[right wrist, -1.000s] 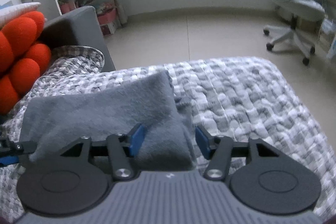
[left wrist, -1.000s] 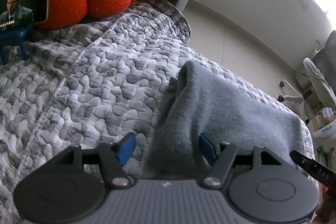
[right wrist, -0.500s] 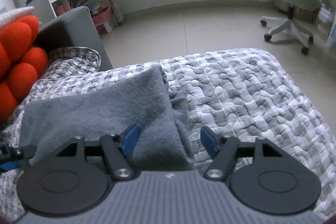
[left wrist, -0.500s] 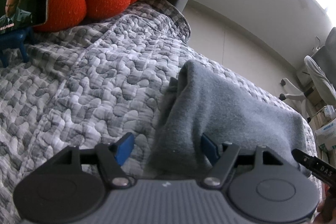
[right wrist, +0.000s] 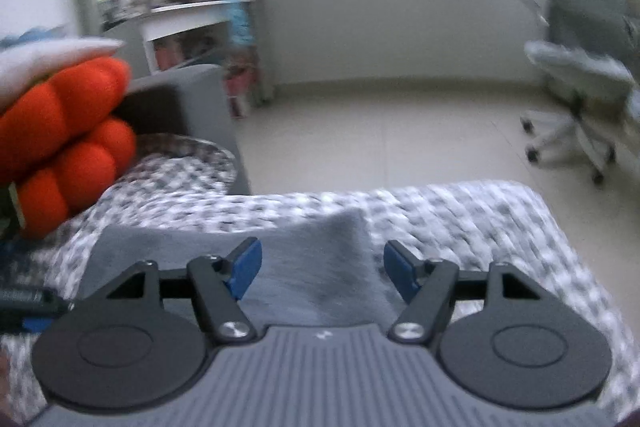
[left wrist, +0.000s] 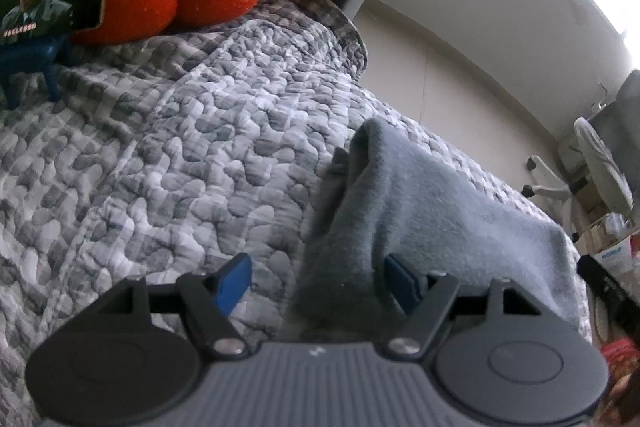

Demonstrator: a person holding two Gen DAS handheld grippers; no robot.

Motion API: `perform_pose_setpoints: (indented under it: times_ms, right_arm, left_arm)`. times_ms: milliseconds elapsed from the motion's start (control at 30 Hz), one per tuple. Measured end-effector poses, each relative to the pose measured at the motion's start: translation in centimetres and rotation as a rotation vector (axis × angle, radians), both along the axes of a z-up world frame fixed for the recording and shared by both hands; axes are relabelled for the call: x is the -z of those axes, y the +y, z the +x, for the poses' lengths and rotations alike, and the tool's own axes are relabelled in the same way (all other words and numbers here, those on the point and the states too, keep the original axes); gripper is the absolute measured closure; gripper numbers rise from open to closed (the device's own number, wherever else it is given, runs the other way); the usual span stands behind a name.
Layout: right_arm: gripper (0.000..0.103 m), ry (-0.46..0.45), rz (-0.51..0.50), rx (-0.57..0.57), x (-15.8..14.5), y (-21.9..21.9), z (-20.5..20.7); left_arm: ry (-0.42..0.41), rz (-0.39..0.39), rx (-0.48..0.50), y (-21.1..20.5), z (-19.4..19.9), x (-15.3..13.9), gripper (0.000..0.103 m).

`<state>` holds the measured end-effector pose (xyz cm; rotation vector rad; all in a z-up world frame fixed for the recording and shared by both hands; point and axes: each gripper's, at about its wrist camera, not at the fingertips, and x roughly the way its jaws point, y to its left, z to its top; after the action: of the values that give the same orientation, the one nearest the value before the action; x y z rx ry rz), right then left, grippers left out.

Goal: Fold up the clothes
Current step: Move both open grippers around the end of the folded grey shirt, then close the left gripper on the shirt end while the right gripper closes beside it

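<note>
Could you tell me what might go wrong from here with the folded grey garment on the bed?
1. Both the left gripper and the right gripper are open, so the grey garment is unheld; its thick fold might spring apart.
2. The garment lies near the quilt edge, so a nudge could slide it floorward.
3. The right wrist view is blurred, suggesting quick motion that may snag fabric.
</note>
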<state>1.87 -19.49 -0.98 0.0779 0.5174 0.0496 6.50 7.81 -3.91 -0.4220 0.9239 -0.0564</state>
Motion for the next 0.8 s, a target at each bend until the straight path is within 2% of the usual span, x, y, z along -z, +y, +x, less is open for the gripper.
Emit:
perform_pose_setpoints:
  times_ms: [133,333,600,800]
  right_arm:
    - [0.026,-0.036,-0.104,-0.167,0.2,3.3,-0.6]
    - [0.026,-0.043,-0.221,-0.367,1.4,7.6,-0.9]
    - [0.023,-0.033,-0.328,-0.481,3.0,10.7,-1.0]
    - [0.016,-0.051,-0.418,-0.564,4.0,12.8,-1.6]
  left_arm:
    - [0.008,-0.031,-0.006,0.6,-0.1,0.0,0.028]
    - [0.02,-0.085,-0.014,2.1,-0.2,0.1,0.029]
    - [0.04,-0.139,-0.011,3.9,-0.2,0.4,0.029]
    - [0.063,-0.255,-0.1,5.9,-0.5,0.7,0.029]
